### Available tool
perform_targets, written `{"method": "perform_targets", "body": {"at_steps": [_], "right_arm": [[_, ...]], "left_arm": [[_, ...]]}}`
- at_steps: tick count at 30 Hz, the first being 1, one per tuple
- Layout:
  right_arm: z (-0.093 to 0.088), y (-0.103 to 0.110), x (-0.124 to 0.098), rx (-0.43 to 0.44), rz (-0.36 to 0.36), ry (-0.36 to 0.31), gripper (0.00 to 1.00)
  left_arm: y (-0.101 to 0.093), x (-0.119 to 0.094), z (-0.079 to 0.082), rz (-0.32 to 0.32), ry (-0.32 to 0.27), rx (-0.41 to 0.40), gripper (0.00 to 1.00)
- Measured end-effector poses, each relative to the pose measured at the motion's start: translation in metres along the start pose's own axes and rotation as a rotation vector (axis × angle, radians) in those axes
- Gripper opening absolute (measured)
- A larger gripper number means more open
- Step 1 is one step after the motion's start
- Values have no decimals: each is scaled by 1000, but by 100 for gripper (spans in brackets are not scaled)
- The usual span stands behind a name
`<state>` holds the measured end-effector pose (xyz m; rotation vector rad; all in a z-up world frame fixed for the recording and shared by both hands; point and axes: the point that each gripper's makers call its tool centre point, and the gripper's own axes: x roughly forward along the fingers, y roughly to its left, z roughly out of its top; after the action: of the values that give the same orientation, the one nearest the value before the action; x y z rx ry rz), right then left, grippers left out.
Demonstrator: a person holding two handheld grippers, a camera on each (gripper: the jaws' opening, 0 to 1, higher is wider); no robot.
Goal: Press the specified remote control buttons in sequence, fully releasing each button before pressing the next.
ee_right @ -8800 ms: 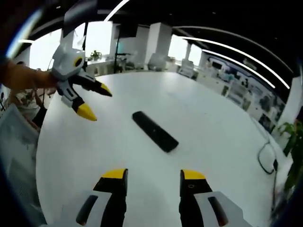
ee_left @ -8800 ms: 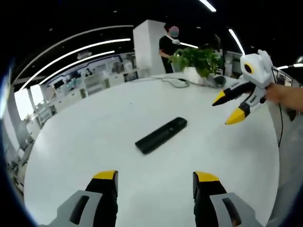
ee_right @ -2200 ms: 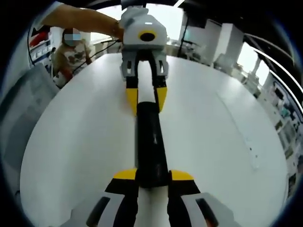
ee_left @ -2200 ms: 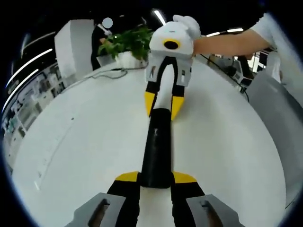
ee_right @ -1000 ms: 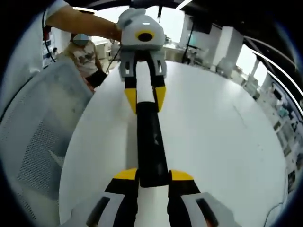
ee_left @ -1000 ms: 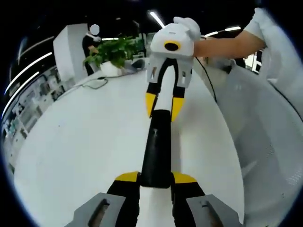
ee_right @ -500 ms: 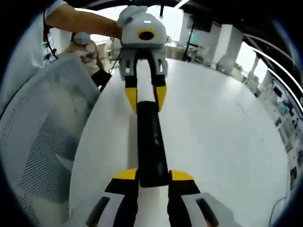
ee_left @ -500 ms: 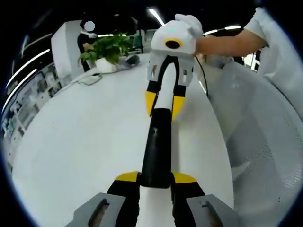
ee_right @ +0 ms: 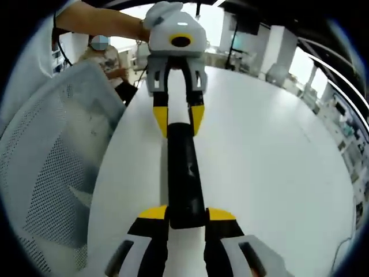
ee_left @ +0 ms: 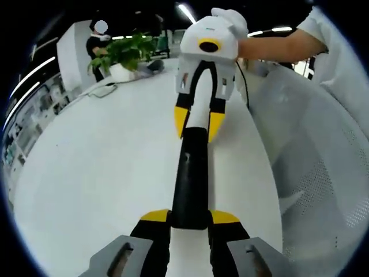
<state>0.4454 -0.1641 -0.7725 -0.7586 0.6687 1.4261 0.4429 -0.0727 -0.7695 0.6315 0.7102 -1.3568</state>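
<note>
The long, slim black plastic remote control (ee_left: 191, 179) is held at both ends, lifted over the round white bench (ee_left: 98, 167). In the left gripper view, the left gripper (ee_left: 190, 218) has its yellow-tipped jaws closed on the near end of the remote control, while the right gripper (ee_left: 198, 122), white with yellow tips and a person's hand (ee_left: 230, 23) behind it, has its jaws clamped on the far end. The right gripper view shows the same hold from the other end: the right gripper (ee_right: 186, 214) grips the near end of the remote control (ee_right: 183, 176), and the left gripper (ee_right: 177, 122) pinches the far end, above the bench (ee_right: 271, 156). A grey mesh office chair (ee_right: 49, 167) stands just beside the bench edge, to the left of the remote control in that view. Beyond the far end of the remote control in the left gripper view, a green potted plant (ee_left: 124, 55) sits on the bench near its far edge
</note>
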Motion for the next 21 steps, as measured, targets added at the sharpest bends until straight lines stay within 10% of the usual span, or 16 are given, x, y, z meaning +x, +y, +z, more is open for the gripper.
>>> {"method": "perform_targets", "body": {"at_steps": [21], "right_arm": [[-6,10,7,-20,25,28,20]], "left_arm": [[-10,5,-7,-4,47,18,23]]}}
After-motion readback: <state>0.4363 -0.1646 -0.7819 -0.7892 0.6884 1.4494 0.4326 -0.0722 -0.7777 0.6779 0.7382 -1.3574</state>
